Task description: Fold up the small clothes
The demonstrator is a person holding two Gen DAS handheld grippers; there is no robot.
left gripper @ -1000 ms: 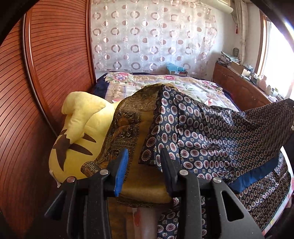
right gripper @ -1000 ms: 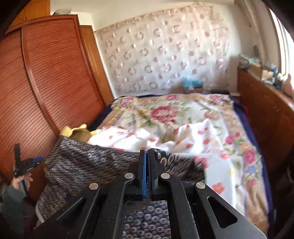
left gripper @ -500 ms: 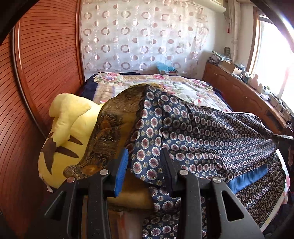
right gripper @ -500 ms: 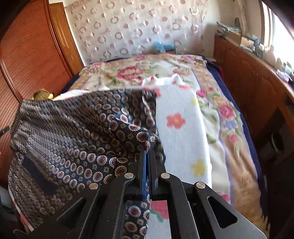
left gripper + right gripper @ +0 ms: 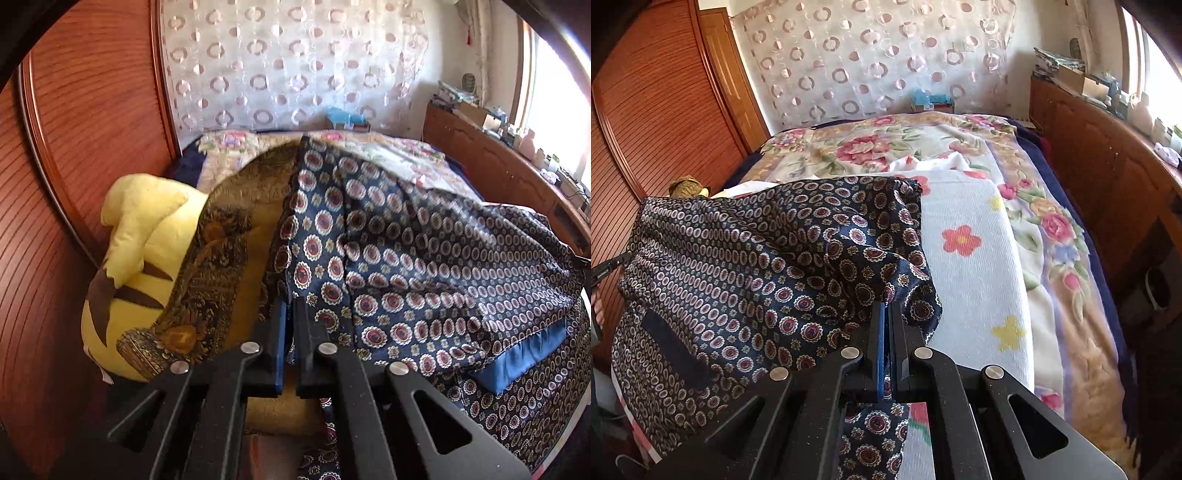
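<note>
My left gripper (image 5: 290, 314) is pinched together on the edge of the navy silky garment with red-and-white medallion print (image 5: 424, 258), right at the seam where its gold-brown patterned lining (image 5: 218, 266) shows. My right gripper (image 5: 886, 321) is clamped on another edge of the same garment (image 5: 757, 266), which hangs spread between the two, just ahead of both and over the near end of the bed.

The fabric looks thin, light and slippery, I judge, with no stiffness; it sags and bunches wherever I am not holding it. Hems and corners are the safest places to grip, since a smooth single layer could slide out.

Beyond my right gripper lies the bed's floral quilt (image 5: 879, 147), soft and uneven, with a white ribbed blanket with flowers and stars (image 5: 971, 258) on it. Left of my left gripper sits a yellow plush toy (image 5: 144, 236) against the reddish slatted wooden wardrobe (image 5: 74, 129).
</note>
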